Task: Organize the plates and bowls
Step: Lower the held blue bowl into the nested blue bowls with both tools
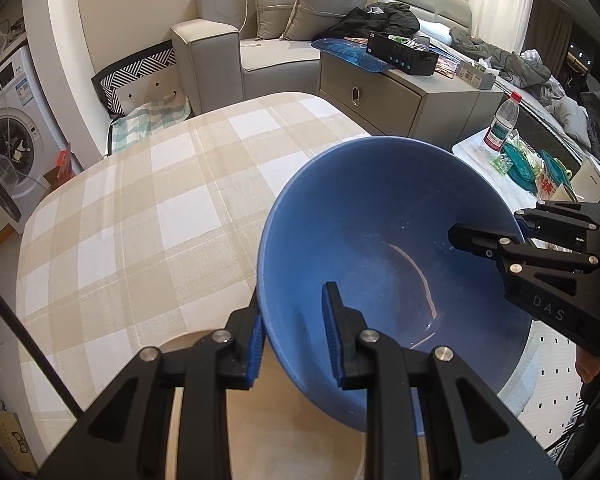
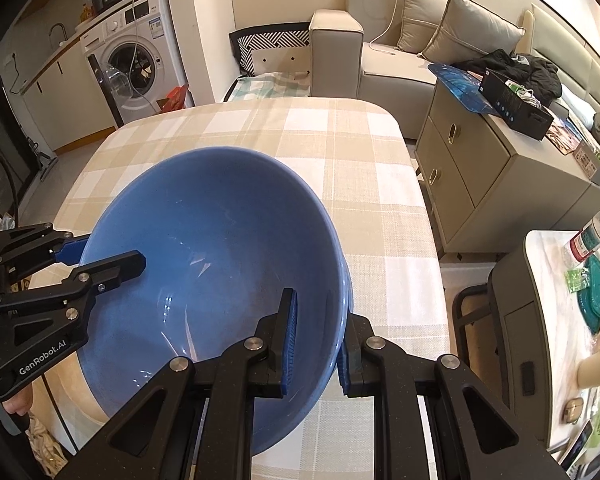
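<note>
A large blue bowl (image 1: 388,248) is held above the checked tablecloth by both grippers. My left gripper (image 1: 294,338) is shut on the bowl's near left rim, one finger inside and one outside. My right gripper (image 2: 318,338) is shut on the bowl's (image 2: 220,256) right rim in the same way. The right gripper shows in the left wrist view (image 1: 500,240) at the bowl's far right rim. The left gripper shows in the right wrist view (image 2: 96,260) at the bowl's left rim. A beige plate (image 1: 272,424) lies under the bowl, mostly hidden; it also shows in the right wrist view (image 2: 74,384).
The table (image 1: 140,220) has a beige and white checked cloth. A grey cabinet (image 2: 480,172) stands to the right of the table. A side table (image 2: 560,280) with a water bottle (image 1: 502,122) and teal dishes stands at the right. A sofa (image 1: 260,40) is beyond.
</note>
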A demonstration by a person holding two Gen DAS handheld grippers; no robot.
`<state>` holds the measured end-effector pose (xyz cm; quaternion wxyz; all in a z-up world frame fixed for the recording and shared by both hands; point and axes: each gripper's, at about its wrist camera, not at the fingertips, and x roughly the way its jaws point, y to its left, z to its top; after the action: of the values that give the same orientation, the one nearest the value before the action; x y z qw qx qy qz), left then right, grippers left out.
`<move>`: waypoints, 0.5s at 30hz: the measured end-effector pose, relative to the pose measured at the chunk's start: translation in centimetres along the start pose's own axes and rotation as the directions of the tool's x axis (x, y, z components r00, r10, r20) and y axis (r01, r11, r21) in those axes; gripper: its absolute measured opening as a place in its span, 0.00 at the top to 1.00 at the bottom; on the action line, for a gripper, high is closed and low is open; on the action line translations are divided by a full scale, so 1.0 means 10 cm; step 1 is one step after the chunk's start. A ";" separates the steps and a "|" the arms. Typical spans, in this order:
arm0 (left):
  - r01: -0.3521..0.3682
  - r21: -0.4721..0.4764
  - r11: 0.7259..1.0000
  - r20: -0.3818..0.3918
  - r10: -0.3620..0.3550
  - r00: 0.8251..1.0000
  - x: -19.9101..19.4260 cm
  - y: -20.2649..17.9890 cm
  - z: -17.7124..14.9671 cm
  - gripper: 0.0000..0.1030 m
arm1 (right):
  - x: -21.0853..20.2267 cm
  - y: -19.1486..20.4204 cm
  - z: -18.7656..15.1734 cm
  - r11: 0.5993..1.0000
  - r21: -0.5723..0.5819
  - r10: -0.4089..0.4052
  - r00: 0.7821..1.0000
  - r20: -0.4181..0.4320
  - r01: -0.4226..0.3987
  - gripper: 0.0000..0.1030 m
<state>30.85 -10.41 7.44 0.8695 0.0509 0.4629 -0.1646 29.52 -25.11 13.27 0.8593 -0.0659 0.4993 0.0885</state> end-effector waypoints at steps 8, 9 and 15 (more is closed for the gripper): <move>-0.009 0.000 1.000 -0.010 0.009 1.000 0.06 0.00 -0.01 0.77 | 0.08 0.00 -0.01 1.000 -0.009 -0.011 1.000 -0.010 0.011 0.84; -0.011 0.000 1.000 -0.010 0.011 1.000 0.07 0.00 -0.01 0.77 | 0.09 0.00 -0.01 1.000 -0.009 -0.010 1.000 -0.010 0.010 0.84; -0.015 0.001 1.000 -0.013 0.015 1.000 0.10 0.01 -0.01 0.77 | 0.09 0.01 -0.01 1.000 -0.014 -0.017 1.000 -0.008 0.017 0.84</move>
<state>31.26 -10.54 6.58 0.8677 0.0556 0.4680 -0.1580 29.86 -25.00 12.46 0.8576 -0.0766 0.5016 0.0846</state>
